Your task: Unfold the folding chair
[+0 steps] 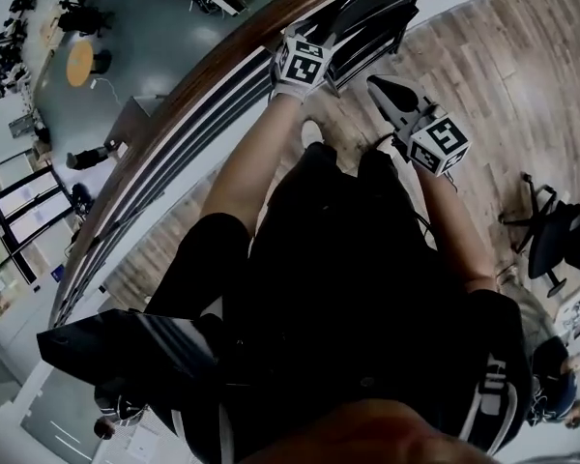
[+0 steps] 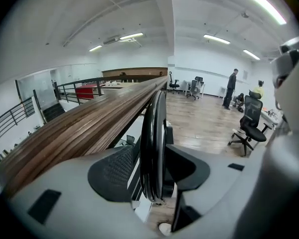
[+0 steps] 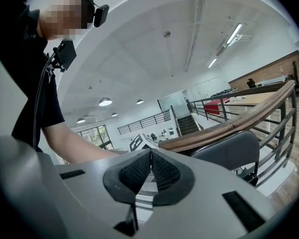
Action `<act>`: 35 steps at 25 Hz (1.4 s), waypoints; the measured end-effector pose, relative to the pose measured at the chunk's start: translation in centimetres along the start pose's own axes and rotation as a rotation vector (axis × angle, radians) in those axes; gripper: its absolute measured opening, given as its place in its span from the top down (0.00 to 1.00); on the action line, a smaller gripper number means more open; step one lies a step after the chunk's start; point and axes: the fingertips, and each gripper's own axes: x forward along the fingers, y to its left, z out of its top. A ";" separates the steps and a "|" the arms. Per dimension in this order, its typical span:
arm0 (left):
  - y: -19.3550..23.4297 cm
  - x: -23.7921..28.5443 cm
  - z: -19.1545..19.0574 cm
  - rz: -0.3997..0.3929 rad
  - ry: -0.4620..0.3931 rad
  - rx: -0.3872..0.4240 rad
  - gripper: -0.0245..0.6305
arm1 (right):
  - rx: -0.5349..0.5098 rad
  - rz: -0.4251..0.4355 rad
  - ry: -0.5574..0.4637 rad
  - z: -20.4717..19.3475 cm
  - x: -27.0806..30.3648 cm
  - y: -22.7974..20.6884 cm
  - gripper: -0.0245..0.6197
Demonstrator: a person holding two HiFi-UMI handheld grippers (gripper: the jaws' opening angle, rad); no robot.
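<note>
- The folding chair (image 1: 372,13) stood folded flat at the top centre of the head view, leaning on the railing under the wooden handrail (image 1: 174,114).
- The left gripper (image 1: 304,56) had its jaws apart, astride the chair's thin black edge (image 2: 153,133). A gap showed beside the left pad (image 2: 112,171), so nothing was clamped.
- The right gripper (image 3: 149,171) had its jaws closed on nothing. It sat lower right of the left one in the head view, with the chair's grey panel (image 3: 229,151) off to its right.
- Likely risk: the edge looked narrow and rounded, so a bite closing off-centre could slide off it or twist the chair.
- Likely risk: with only one hand on it, the leaning chair could skid on the wooden floor (image 2: 204,123) or topple sideways when pulled.
- Likely risk: the chair lay close against the railing bars (image 3: 284,133), so a leg or the seat could catch there as it opened.
- Beyond the railing lay a lower level, at the left of the head view.
- A black office chair (image 2: 249,121) and several people (image 2: 231,86) stood well apart, at the right of the left gripper view, and blocked nothing.
</note>
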 end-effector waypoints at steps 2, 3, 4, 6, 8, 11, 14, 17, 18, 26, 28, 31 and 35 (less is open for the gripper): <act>0.1 1.1 0.2 -0.017 0.011 0.003 0.68 | 0.011 -0.009 0.003 -0.6 -0.2 -0.4 0.95; 0.0 1.7 0.2 -0.027 0.019 0.006 0.68 | 0.016 -0.013 0.005 -0.8 -0.4 -0.7 0.95; -0.1 2.3 0.2 -0.039 0.028 0.007 0.68 | 0.019 -0.018 0.007 -1.0 -0.6 -1.1 0.95; -0.6 3.1 0.2 -0.071 0.051 0.008 0.68 | 0.027 -0.029 0.008 -1.1 -0.9 -1.7 0.95; -1.0 3.5 0.4 -0.094 0.067 0.016 0.68 | 0.033 -0.039 0.000 -0.6 -0.9 -2.1 0.95; -1.2 4.3 0.7 -0.115 0.075 0.019 0.68 | 0.033 -0.043 -0.010 -0.1 -0.7 -2.8 0.95; -1.2 4.7 0.9 -0.122 0.075 0.021 0.68 | 0.030 -0.042 -0.016 0.4 -0.7 -3.1 0.95; -1.1 4.6 0.8 -0.107 0.066 0.025 0.72 | 0.035 -0.048 -0.019 0.5 -0.8 -3.4 0.95; -1.1 4.6 0.7 -0.108 0.067 0.023 0.73 | 0.037 -0.051 -0.017 0.3 -0.8 -3.7 0.95; -2.5 4.2 0.9 -0.155 0.086 0.032 0.76 | 0.066 -0.081 0.010 -1.1 -0.4 -4.9 0.95; -3.2 4.2 0.6 -0.164 0.088 0.032 0.76 | 0.087 -0.101 0.013 -1.4 -0.2 -5.5 0.95; -4.3 3.9 0.5 -0.171 0.091 0.036 0.77 | 0.176 -0.169 0.029 -3.0 0.0 -7.5 0.95; -4.9 3.6 0.4 -0.169 0.095 0.043 0.77 | 0.304 -0.288 0.089 -7.0 0.7 -11.6 0.95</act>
